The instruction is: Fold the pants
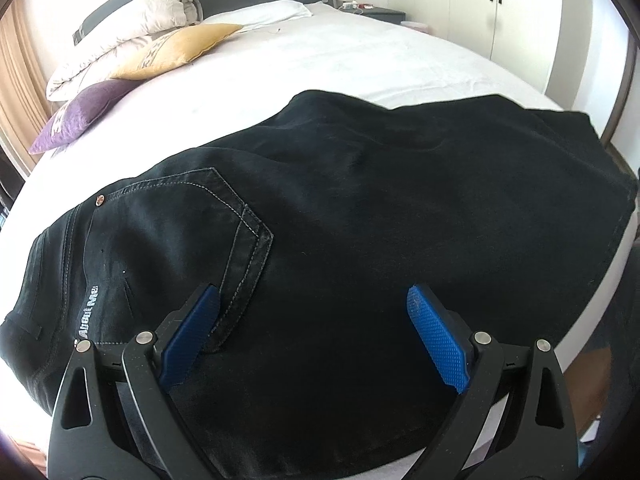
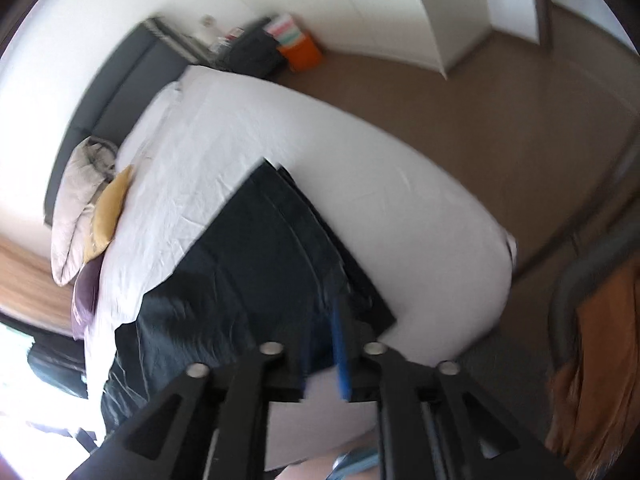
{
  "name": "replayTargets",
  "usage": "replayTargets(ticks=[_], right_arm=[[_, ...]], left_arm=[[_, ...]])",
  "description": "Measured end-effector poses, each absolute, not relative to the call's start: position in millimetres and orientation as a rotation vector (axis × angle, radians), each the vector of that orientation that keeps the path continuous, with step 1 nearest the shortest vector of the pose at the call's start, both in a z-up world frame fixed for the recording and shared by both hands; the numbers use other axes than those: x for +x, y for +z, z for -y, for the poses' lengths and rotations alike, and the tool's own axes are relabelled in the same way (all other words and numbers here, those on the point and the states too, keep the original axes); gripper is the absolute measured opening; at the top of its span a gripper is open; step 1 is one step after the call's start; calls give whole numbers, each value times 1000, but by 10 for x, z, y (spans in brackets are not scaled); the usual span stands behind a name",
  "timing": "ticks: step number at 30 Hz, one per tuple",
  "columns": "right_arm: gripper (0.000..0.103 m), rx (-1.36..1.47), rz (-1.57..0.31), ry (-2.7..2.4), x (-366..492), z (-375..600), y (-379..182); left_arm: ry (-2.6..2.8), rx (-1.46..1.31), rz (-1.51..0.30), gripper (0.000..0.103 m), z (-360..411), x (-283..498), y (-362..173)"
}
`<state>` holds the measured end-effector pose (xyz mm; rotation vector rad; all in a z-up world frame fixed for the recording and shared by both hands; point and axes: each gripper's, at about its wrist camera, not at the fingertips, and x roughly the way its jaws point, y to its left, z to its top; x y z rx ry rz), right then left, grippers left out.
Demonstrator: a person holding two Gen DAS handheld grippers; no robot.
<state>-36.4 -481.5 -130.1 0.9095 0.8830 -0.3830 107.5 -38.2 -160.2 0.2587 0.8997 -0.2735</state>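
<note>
Black jeans lie flat on the white bed, waist and back pocket at the left, leg ends at the right. My left gripper is open, its blue pads spread just above the seat of the jeans, holding nothing. In the blurred right wrist view the jeans stretch away across the bed. My right gripper has its blue pads nearly together at the near edge of the fabric; whether cloth is pinched between them I cannot tell.
Pillows are at the bed's head: white, yellow, purple. A nightstand and white wardrobe doors stand behind. Brown floor and an orange box lie beyond the bed. An orange cloth hangs at right.
</note>
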Motion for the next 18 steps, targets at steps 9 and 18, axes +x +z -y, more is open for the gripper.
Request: replayTargets(ticks=[9, 18], right_arm=[[33, 848, -832, -162, 87, 4434, -1241], [0, 843, -978, -370, -282, 4818, -1727]], left_arm=[[-342, 229, -858, 96, 624, 964, -1494], [-353, 165, -828, 96, 583, 896, -1419]])
